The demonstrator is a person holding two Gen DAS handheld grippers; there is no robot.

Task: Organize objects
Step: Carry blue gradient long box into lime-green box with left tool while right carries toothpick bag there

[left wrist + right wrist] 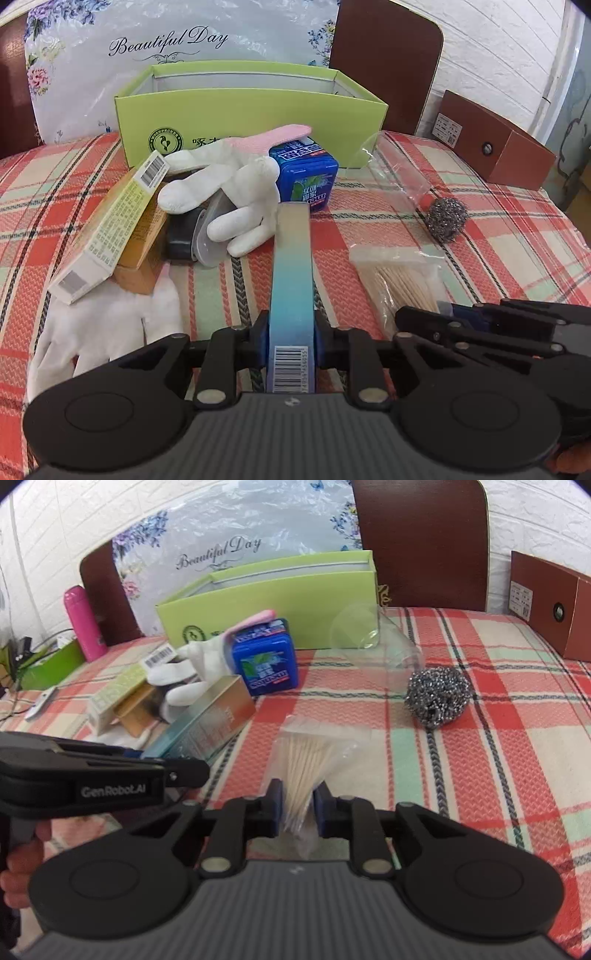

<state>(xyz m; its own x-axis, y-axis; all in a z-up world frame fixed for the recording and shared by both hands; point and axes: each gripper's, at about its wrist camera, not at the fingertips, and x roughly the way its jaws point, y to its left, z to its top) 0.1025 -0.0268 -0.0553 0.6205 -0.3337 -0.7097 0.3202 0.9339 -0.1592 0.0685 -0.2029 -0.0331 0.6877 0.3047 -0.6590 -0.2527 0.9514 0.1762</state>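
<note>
Left wrist view: the left gripper (291, 343) is closed narrowly on the near end of a long blue-to-silver carton (291, 273), its pads pressing the two narrow sides just above the barcode. The carton's long axis runs straight away from the fingers toward 12 o'clock, its far end lying just beside the white glove (229, 199) and the blue tin (306, 173). The open green box (251, 110), judged the likely destination for sorted items, stands further along that same 12 o'clock line, beyond the glove and tin. At 10 o'clock lean a pale yellow carton (110, 225) and a brown carton (144, 251); a second white glove (107, 325) lies at 9 o'clock.

Right wrist view: the right gripper (298, 808) is shut almost fully on the near end of a clear bag of wooden sticks (306, 760). The sticks fan out from the fingers toward 12 o'clock, the bag resting on the plaid tablecloth (480, 760). The green box (266, 602) lies at 11 o'clock, well apart; a steel scourer (437, 698) sits at 1 o'clock, and a clear plastic cup (373, 635) lies on its side beyond it.

Both held items point lengthwise toward the box. The left gripper appears nearer to it, though its path is crowded by the glove and tin, so a lift before travel seems necessary.
</note>
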